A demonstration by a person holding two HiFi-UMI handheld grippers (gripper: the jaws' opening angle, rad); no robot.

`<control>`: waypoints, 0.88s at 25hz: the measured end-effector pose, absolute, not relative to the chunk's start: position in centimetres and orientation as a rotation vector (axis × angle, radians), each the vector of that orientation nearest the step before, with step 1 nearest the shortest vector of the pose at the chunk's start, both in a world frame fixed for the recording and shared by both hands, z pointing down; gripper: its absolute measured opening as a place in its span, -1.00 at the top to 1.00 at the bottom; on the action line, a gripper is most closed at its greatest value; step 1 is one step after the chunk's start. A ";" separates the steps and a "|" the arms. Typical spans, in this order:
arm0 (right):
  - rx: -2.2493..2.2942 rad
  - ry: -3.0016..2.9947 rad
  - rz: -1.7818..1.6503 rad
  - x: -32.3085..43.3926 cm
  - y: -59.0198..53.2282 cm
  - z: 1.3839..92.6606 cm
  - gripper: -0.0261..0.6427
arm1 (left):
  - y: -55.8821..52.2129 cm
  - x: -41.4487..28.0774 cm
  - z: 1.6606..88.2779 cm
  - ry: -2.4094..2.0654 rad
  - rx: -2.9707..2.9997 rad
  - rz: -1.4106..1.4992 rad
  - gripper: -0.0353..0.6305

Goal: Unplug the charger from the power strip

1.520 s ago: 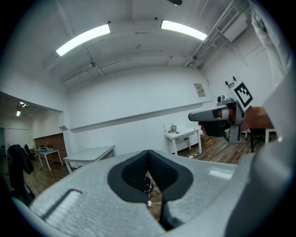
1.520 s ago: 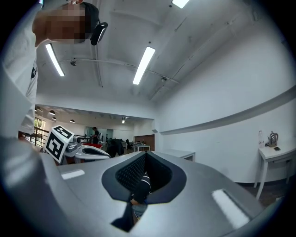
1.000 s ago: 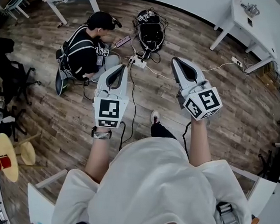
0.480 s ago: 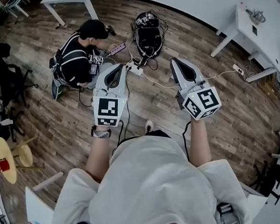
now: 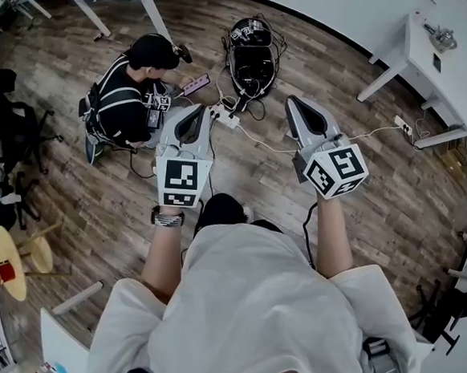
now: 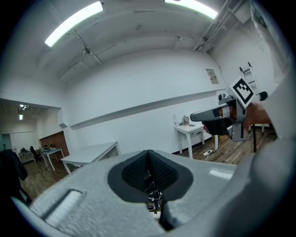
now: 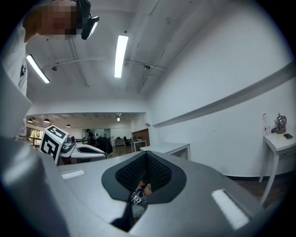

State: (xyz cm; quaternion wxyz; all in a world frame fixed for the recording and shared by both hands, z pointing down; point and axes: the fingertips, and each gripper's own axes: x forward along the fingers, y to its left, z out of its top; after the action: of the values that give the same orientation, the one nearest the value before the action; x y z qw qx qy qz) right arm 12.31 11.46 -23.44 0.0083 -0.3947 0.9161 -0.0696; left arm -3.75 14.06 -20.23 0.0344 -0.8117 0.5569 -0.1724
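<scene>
Two tongs shut tight and empty: left tongs (image 5: 199, 111), right tongs (image 5: 294, 104), both held high off the floor (image 5: 255, 171). Power strip (image 5: 225, 117) down on that floor just past the left tips, charger not told apart among tangled cables (image 5: 238, 103). Likely trouble: nipping the wrong plug, or dragging the whole strip up unbraced. No clear container; dark bag (image 5: 252, 58) beyond, contents unreadable.

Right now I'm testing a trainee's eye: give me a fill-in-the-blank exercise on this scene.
The left tool and right tool both have jaws ____. The white power strip lies on the wooden ____. In the head view, the seated person in black is to its ____.
Missing: shut; floor; left.
</scene>
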 end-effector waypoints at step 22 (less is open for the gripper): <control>-1.336 2.844 -0.367 8.1 -5.5 -17.4 0.92 | -3.4 -8.4 -13.0 1.710 -2.592 -0.587 0.88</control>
State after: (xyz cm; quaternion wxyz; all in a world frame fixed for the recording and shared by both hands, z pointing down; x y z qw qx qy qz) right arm 8.06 -5.51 -17.40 -0.0109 -0.4222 0.8990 -0.1160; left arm -8.37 -3.44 -12.97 -0.0092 -0.8202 0.5410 -0.1858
